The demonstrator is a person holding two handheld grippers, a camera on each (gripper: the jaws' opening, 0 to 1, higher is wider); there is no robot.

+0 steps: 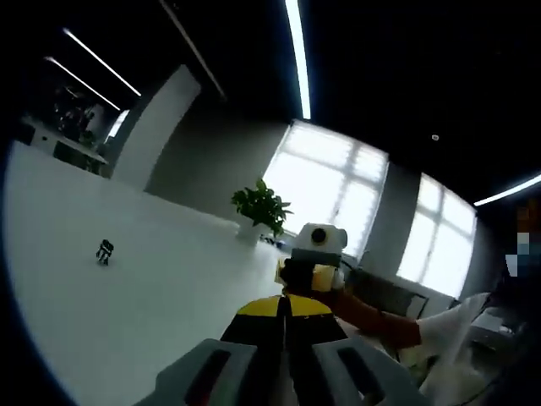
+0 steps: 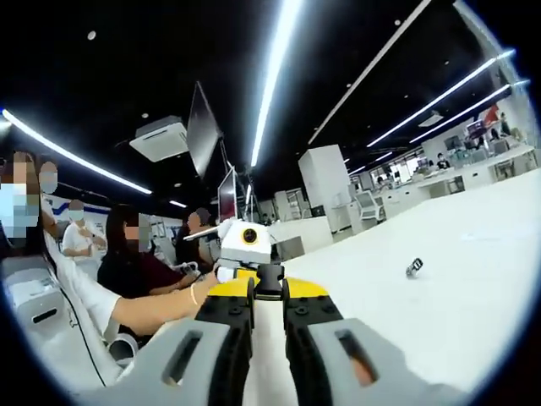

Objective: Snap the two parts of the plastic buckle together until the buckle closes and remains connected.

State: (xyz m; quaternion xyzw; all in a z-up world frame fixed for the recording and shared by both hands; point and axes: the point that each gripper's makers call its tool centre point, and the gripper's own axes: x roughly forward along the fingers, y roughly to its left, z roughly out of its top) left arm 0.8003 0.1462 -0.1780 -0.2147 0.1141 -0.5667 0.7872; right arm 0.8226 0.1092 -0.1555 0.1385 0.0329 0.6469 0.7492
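The black plastic buckle (image 2: pixel 270 277) is held in the air between the two grippers, which face each other tip to tip. In the right gripper view my right gripper (image 2: pixel 268 293) has its yellow-tipped jaws shut on the buckle's near end. My left gripper (image 2: pixel 250 272) meets it from the far side. In the left gripper view my left gripper (image 1: pixel 283 304) has its jaws pressed close together on a dark piece. There the right gripper (image 1: pixel 309 277) sits just beyond the tips. Whether the two buckle halves are latched is hidden by the jaws.
A white table (image 1: pixel 127 313) spreads below, with a small dark object (image 1: pixel 105 251) standing on it, also the small dark object (image 2: pixel 413 268). A potted plant (image 1: pixel 262 207) stands at the table's far edge. Seated people (image 2: pixel 135 262) and a person's forearm (image 2: pixel 161 309) are to the left.
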